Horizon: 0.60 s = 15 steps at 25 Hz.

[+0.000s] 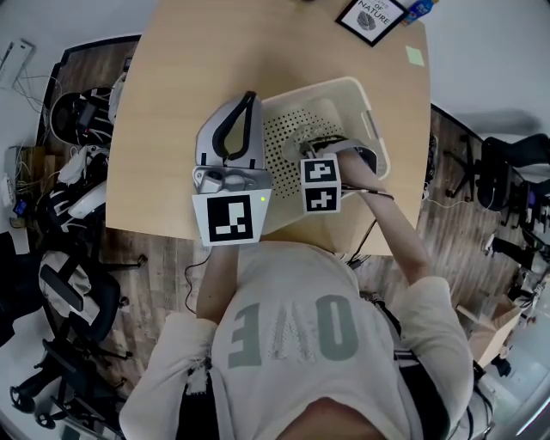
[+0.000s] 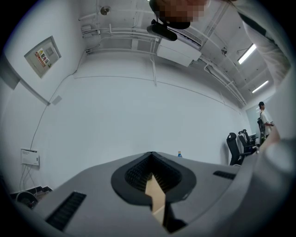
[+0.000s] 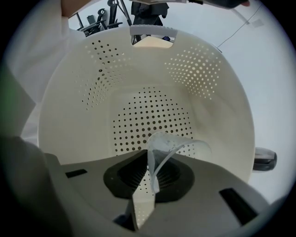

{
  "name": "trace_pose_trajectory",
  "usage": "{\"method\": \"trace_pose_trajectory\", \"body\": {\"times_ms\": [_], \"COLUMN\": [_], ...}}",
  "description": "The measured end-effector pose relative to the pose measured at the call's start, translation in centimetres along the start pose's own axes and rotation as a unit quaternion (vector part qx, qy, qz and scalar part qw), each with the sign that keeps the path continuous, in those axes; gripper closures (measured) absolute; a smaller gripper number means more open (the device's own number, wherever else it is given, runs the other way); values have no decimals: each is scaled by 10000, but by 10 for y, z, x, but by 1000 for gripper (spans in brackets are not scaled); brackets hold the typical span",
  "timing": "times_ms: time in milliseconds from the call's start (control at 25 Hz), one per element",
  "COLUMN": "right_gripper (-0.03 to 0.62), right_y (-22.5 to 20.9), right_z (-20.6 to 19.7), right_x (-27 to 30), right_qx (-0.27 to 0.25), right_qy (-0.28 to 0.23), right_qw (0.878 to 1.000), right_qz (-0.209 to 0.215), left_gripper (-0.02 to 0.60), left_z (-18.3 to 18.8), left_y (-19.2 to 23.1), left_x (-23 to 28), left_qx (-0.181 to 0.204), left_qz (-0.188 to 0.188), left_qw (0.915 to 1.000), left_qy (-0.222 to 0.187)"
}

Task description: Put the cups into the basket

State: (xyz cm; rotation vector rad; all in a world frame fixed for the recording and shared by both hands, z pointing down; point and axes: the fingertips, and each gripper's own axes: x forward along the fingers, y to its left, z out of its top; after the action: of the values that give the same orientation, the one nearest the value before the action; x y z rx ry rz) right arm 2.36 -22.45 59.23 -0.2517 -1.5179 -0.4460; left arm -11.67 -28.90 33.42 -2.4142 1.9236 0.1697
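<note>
A white perforated basket (image 1: 365,94) stands on the wooden table (image 1: 163,94), right of centre. My right gripper (image 1: 311,148) reaches down into it, shut on a clear plastic cup (image 1: 309,133). In the right gripper view the cup (image 3: 173,143) has its thin rim squashed flat between the jaws of the right gripper (image 3: 150,178), just above the basket's holed bottom (image 3: 148,115). My left gripper (image 1: 249,99) hovers over the table just left of the basket, shut and holding nothing. The left gripper view has the left gripper (image 2: 151,155) pointing at a bare white wall.
A framed picture (image 1: 369,17), a blue bottle (image 1: 419,9) and a yellow-green sticky note (image 1: 415,56) lie at the table's far right corner. Office chairs (image 1: 77,292) and cables crowd the floor on the left. Another black chair (image 1: 516,163) stands at the right.
</note>
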Motion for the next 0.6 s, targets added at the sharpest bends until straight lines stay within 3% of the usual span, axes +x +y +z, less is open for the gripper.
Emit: {"method": "trace_pose_trajectory", "body": {"times_ms": [240,360,480,600], "right_gripper": [557,548,466,447], "right_y": [-1,-4,-3,-6], "right_z": [0,8,17,11], "right_x": [1,-4,-13,-16], "right_qx": [136,515,971,1025], "right_qy": [-110,-481,-912,-899], "right_qw": [9997,9974,9909,9905], "right_qz": [-171,-124,189,178], "left_gripper": [574,574,574,574], "left_z": [-1,0,2,5], "left_y": [-7,-6,-3,-5], "left_x": [4,2,1,1], "left_qx": [29,30,39,94], "left_qz": [-90,-74,-29,-35], "left_qw": [10000,10000,10000,9999], "left_qy": [19,3,-16,-38]}}
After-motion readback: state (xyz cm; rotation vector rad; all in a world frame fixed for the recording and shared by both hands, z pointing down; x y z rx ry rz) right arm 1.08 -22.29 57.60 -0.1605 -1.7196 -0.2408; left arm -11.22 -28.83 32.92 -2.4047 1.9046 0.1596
